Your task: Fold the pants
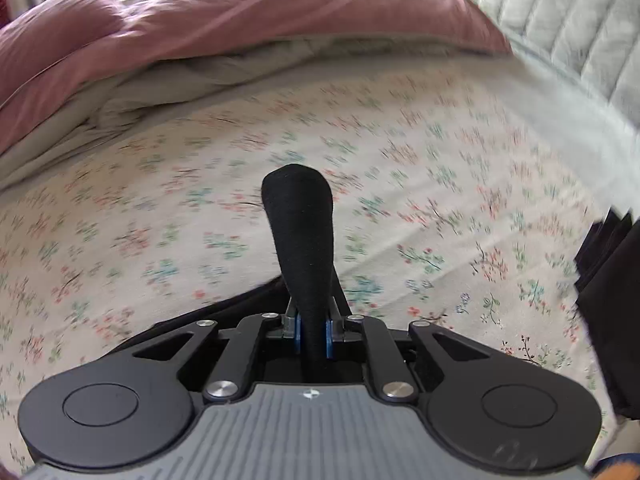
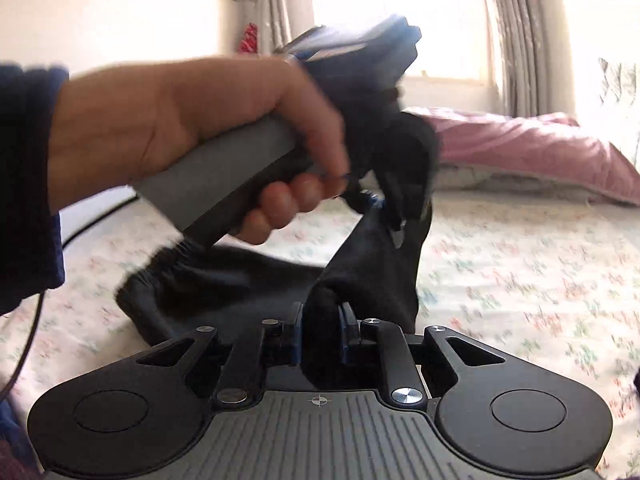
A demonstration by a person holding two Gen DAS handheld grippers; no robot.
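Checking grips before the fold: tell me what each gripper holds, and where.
Both pinch the black pants: left gripper and right gripper each clamp a bunched fold; which part is unclear.

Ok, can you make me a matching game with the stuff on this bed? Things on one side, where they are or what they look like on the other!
Things:
1. pants
2. quilt
3. bed sheet
4. left gripper

Descriptions:
A. pink, bunched at the far end of the bed
B. black, pinched by both grippers
C. white with little flowers
D. shut on a fold of black cloth

Pairs: 1-B, 2-A, 3-C, 4-D
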